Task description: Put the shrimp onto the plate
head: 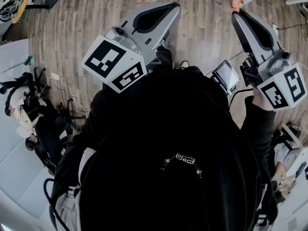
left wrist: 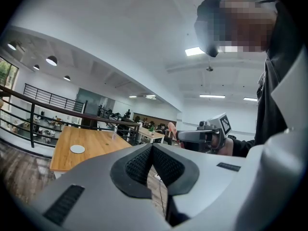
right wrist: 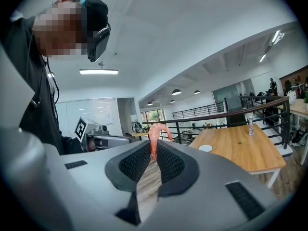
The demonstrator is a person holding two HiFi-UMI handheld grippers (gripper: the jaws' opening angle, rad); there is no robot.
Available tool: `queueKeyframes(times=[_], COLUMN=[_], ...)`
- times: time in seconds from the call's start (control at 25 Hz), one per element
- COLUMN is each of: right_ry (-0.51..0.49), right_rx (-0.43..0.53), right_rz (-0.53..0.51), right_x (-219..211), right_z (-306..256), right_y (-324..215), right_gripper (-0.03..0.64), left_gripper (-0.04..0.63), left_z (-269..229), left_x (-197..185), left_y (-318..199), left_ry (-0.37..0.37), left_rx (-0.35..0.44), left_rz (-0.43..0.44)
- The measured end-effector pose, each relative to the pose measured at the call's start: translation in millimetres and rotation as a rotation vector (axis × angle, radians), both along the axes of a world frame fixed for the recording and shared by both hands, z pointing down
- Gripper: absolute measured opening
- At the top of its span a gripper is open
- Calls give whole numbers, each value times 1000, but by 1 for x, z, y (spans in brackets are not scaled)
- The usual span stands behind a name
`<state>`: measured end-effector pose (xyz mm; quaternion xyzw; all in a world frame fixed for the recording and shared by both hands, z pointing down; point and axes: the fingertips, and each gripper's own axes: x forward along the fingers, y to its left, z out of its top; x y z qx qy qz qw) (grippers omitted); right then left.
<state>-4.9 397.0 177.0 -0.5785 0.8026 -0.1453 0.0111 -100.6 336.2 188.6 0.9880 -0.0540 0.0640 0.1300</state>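
Observation:
A pink shrimp [right wrist: 156,133] sticks up from between the pads of my right gripper [right wrist: 154,149], which is shut on it; the head view shows the shrimp [head: 237,3] at that gripper's tip [head: 237,12]. My left gripper [left wrist: 152,146] is shut with nothing in it, and in the head view it [head: 174,6] is raised in front of the person's chest. A small white plate [right wrist: 205,148] lies on a wooden table [right wrist: 243,153] far off. The left gripper view shows the same plate [left wrist: 77,148], and the right gripper [left wrist: 199,136] with the shrimp [left wrist: 172,128].
Both grippers are held up in the air over a wooden plank floor [head: 91,18], well away from the table. A black railing [right wrist: 226,115] runs behind the table, and a bottle [right wrist: 250,126] stands on it. A small screen device [head: 226,75] and cables [head: 57,88] are below.

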Motion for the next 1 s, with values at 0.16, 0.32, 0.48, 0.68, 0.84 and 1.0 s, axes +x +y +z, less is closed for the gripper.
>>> queueKeyframes(times=[0.16, 0.32, 0.48, 0.68, 0.84, 1.0], right_ry=[-11, -24, -16, -10, 18, 18], right_rx=[-4, -3, -8, -8, 2, -7], right_rz=[4, 3, -14, -31, -30, -20], right_x=[3, 7, 10, 6, -5, 1], right_z=[-1, 2, 8, 12, 8, -3], right_y=[-24, -48, -85, -136, -156, -228], right_gripper=[54, 54, 54, 54, 54, 54], left_gripper=[-2, -2, -2, -2, -2, -2], left_z=[1, 9, 16, 24, 25, 16], left_x=[8, 11, 14, 12, 6, 15], left_y=[-24, -49, -83, -130, -148, -220], left_ry=[-12, -25, -27, -31, -21, -7], left_rx=[0, -8, -10, -11, 1, -10], left_rz=[7, 8, -1, -13, 7, 17])
